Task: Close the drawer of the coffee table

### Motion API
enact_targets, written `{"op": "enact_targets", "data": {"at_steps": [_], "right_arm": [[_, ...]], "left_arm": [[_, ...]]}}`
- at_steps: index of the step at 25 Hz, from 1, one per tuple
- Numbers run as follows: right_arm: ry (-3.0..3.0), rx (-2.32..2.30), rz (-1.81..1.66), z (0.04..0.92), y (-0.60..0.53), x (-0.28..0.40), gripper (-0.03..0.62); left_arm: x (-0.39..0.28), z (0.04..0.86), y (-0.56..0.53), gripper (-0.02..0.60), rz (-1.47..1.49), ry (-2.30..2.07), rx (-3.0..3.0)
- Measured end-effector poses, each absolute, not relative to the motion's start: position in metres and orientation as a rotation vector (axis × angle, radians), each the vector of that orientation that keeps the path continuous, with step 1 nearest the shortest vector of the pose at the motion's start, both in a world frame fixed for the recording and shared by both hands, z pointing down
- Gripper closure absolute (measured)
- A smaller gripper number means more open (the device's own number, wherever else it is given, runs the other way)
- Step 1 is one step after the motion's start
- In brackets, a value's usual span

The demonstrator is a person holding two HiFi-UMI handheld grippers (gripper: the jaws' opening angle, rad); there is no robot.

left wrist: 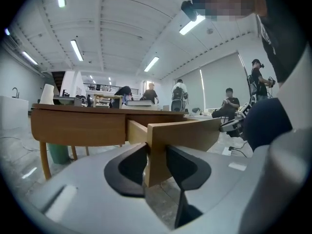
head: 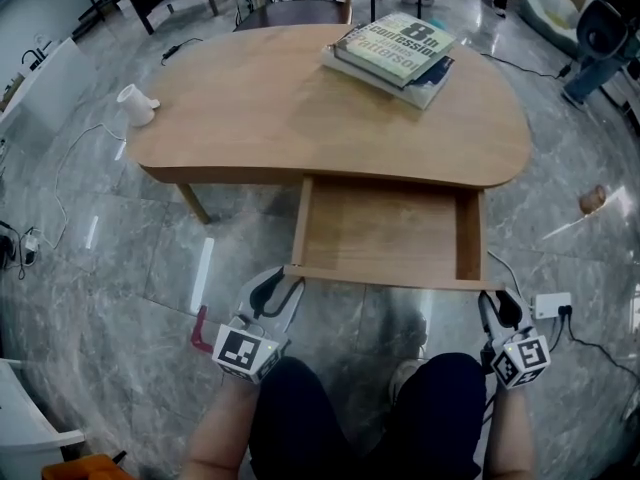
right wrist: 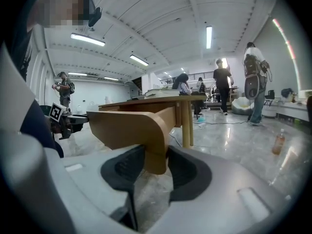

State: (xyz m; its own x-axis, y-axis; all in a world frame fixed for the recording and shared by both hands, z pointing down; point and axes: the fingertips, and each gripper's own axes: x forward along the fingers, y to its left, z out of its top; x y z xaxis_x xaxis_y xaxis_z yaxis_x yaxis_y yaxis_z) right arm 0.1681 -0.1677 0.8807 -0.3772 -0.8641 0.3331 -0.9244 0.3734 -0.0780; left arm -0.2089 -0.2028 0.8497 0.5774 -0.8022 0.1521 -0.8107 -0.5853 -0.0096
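Coffee table (head: 260, 118) sits mid-scene on the floor. Drawer (head: 385, 228) hangs under the tabletop's near edge, right of centre, pulled out toward the near side. Stack of books (head: 395, 53) on the tabletop, far right part. Cup (head: 135, 103) on the tabletop's left end, close to the edge. Left gripper (head: 282, 283) at the drawer's near-left corner, drawer front between its jaws, pads on it. Right gripper (head: 497, 303) likewise at the near-right corner. Person's legs (head: 370, 418) near of the drawer, between both grippers. Power adapter (head: 552, 305) on the floor just right of the right gripper. Bottle (head: 592, 200) on the floor farther right, off the table's right end. Chair (head: 300, 10) behind the table's far edge.
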Motion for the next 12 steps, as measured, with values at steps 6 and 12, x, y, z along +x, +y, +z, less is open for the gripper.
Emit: {"op": "enact_targets", "data": {"at_steps": [6,12], "right_arm": [[-2.397,1.632,0.359,0.868,-0.193,0.169,0.444],[-2.378,1.663,0.351,0.867,-0.217,0.171,0.444]], "left_arm": [[-0.210,0.837,-0.230,0.451,0.163,-1.472,2.699],[-0.208,0.840,-0.253,0.453,0.157,-1.508,2.675]]}}
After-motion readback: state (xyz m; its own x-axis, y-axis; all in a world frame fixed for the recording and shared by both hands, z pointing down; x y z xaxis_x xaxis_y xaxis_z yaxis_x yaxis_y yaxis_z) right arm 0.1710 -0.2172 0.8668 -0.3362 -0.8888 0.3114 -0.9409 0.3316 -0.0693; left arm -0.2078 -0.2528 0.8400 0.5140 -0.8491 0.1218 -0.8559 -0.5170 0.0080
